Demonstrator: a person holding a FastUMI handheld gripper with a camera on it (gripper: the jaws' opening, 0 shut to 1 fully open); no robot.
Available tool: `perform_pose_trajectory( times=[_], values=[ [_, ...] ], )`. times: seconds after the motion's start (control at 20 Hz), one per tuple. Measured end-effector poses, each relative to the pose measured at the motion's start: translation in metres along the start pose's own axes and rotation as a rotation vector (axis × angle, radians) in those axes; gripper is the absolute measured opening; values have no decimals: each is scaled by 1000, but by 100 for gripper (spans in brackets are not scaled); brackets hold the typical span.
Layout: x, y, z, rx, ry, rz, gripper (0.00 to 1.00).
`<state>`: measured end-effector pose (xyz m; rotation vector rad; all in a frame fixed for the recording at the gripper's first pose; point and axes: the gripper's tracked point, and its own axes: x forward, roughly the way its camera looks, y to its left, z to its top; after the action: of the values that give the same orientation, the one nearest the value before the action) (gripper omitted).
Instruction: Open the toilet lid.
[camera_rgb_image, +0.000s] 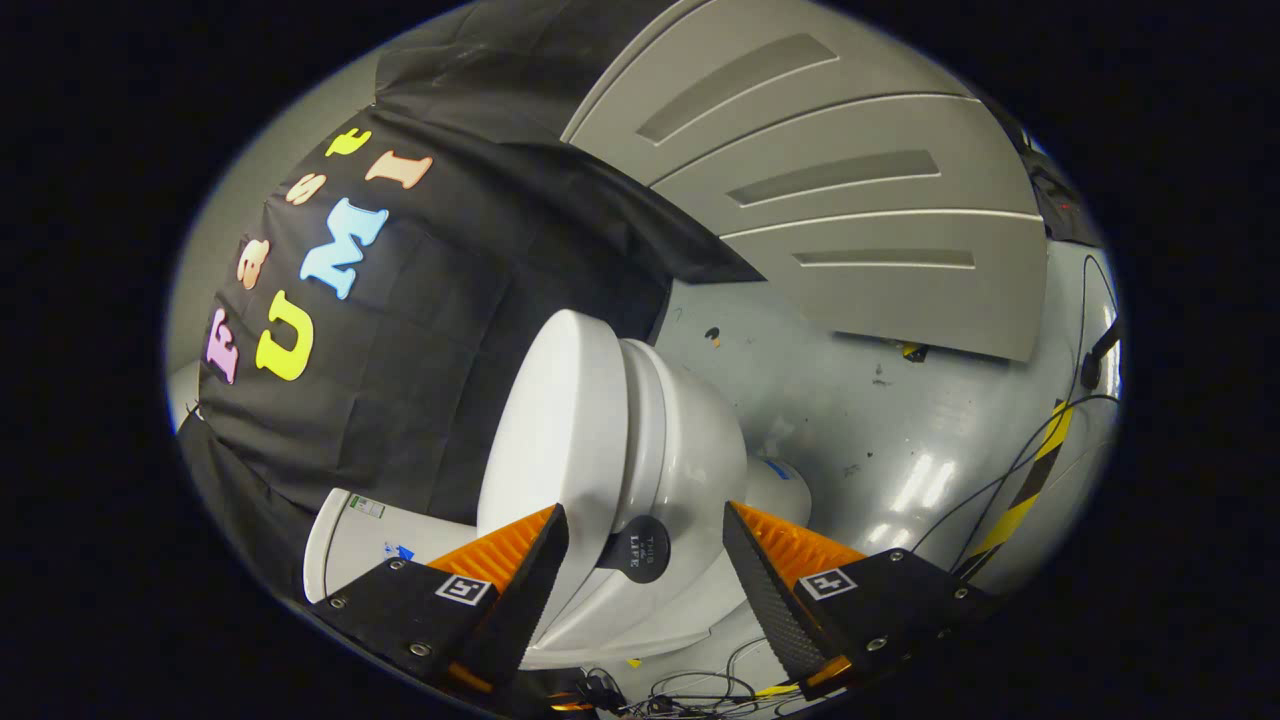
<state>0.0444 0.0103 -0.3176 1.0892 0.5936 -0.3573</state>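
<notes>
Approaching with the gripper (645, 540) spread wide and holding nothing, you had the toilet lid (555, 430) just ahead of the fingers, its front edge and a round black tab (640, 550) sitting in the gap. The lid lay down on the toilet (700, 450). It looked rigid, glossy and probably slippery, light on its hinge; the front lip seemed the best grip.

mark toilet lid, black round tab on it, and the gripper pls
toilet lid (555, 430), gripper view, on its smooth white top face.
black round tab (640, 550), gripper view, on the disc's middle, between the fingers.
gripper (645, 525), gripper view, midway between the fingertips; fingers open, astride the lid's edge.
</notes>
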Motion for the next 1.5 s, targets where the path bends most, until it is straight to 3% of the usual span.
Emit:
perform_pose_trajectory(
  times=[0.2, 0.4, 0.45, 0.7, 0.85, 1.05, 1.3, 1.5],
  values=[
    [5, -4, -11, 13, 54, 7, 94],
    [13, -3, -21, 35, 107, -16, 73],
    [14, -2, -21, 30, 110, -10, 63],
    [18, 2, -19, 23, 116, 13, 34],
    [15, 1, -15, 68, 117, 27, 30],
    [13, 5, -12, 134, 107, 83, 7],
    [14, 10, -14, 101, 108, 99, 0],
    [13, 8, -10, 105, 130, 103, 0]
  ],
)
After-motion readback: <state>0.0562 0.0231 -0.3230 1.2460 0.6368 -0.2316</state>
